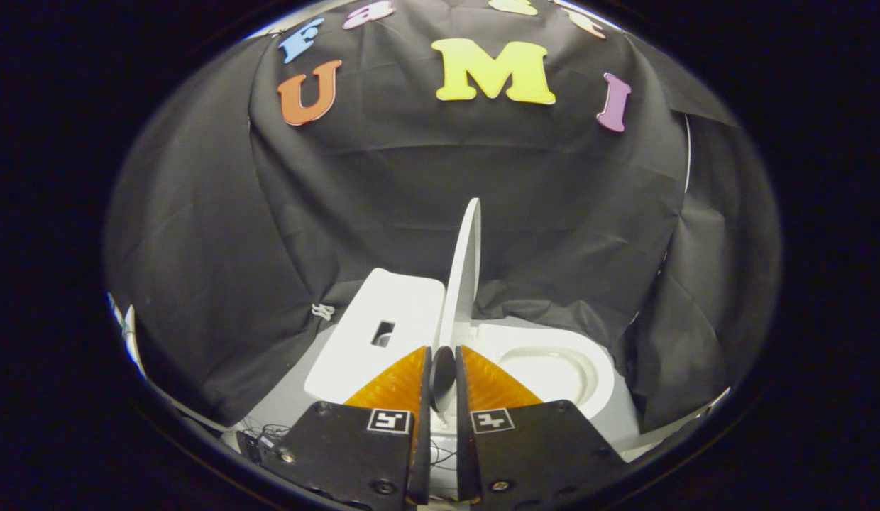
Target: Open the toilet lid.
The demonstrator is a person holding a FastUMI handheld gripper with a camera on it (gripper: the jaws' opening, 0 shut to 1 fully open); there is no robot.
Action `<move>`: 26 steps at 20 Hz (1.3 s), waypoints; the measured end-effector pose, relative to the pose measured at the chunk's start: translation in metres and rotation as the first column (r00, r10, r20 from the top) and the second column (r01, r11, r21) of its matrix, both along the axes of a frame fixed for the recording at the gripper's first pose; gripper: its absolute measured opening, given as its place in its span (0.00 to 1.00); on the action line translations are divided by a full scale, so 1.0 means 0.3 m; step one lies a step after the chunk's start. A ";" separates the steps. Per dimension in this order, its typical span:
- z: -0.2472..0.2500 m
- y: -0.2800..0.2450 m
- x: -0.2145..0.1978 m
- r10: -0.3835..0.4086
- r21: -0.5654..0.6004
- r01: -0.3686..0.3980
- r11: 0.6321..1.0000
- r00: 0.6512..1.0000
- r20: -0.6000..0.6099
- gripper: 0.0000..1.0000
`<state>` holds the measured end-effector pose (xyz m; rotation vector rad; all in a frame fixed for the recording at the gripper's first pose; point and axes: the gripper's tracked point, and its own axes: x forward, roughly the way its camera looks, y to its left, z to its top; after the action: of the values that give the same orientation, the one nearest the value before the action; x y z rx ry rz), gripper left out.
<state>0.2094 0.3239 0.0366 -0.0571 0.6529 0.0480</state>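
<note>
A white toilet stands ahead, seen from its side. Its lid (pixel 463 277) is raised upright and edge-on, between the tank (pixel 383 323) on the left and the open seat and bowl (pixel 553 369) on the right. My gripper (pixel 443 358) is at the lid's near lower edge, and the edge runs down into the narrow gap between the two fingers. Both fingers press against that edge, so the gripper is shut on the lid. A dark oval patch on the lid sits right between the fingertips.
Black cloth drapes behind and on both sides of the toilet, close to the tank and the bowl. A pale floor strip (pixel 284 404) lies beside the toilet base on the left, with thin wires (pixel 266 433) near my left finger.
</note>
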 end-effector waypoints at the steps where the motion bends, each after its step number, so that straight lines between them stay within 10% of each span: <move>1: -0.007 0.027 0.002 0.009 0.007 -0.009 1.000 1.000 0.001 0.18; 26: -0.078 0.266 0.035 0.165 -0.113 -0.160 0.981 0.985 0.041 0.19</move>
<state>0.2199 0.4037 0.0133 -0.2171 0.5990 0.1679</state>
